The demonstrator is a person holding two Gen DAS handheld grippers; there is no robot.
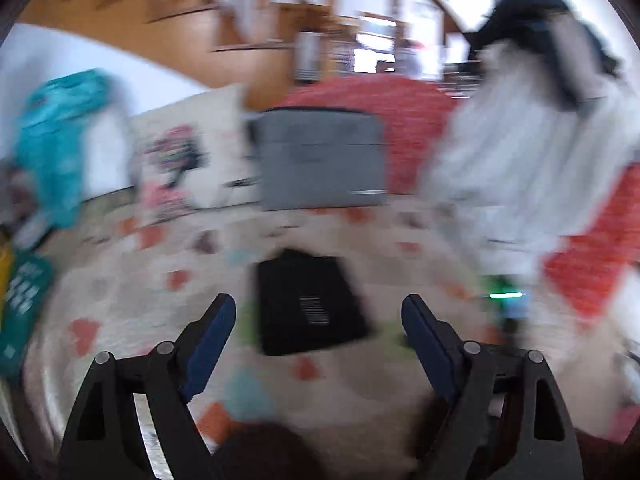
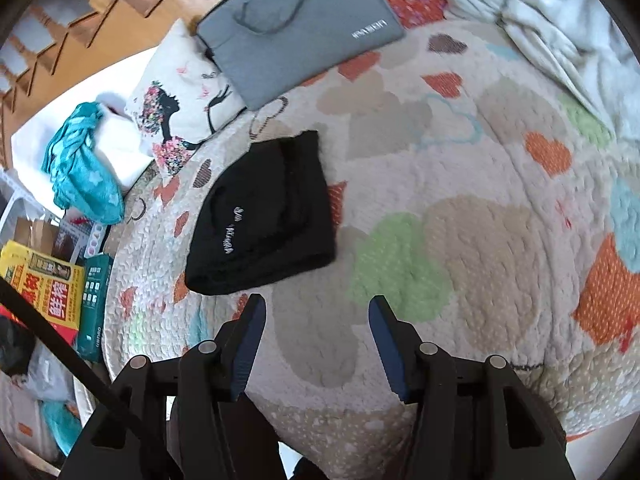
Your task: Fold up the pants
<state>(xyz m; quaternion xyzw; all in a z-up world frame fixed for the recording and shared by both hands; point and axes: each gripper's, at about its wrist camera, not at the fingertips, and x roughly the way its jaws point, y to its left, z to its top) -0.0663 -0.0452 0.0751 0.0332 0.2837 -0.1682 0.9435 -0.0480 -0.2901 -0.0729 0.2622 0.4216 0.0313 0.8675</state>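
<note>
The black pants (image 2: 264,216) lie folded into a compact bundle on the heart-patterned quilt (image 2: 460,208), with white lettering on top. In the blurred left wrist view the pants (image 1: 312,304) sit just ahead of the fingers. My left gripper (image 1: 318,312) is open and empty, above the quilt, near the bundle. My right gripper (image 2: 316,312) is open and empty, just below and right of the bundle, not touching it.
A grey laptop sleeve (image 2: 296,24) and a printed pillow (image 2: 180,100) lie beyond the pants. A white crumpled blanket (image 2: 560,28) is at the far right. A teal cloth (image 2: 80,168) and boxes (image 2: 44,288) sit off the bed's left edge.
</note>
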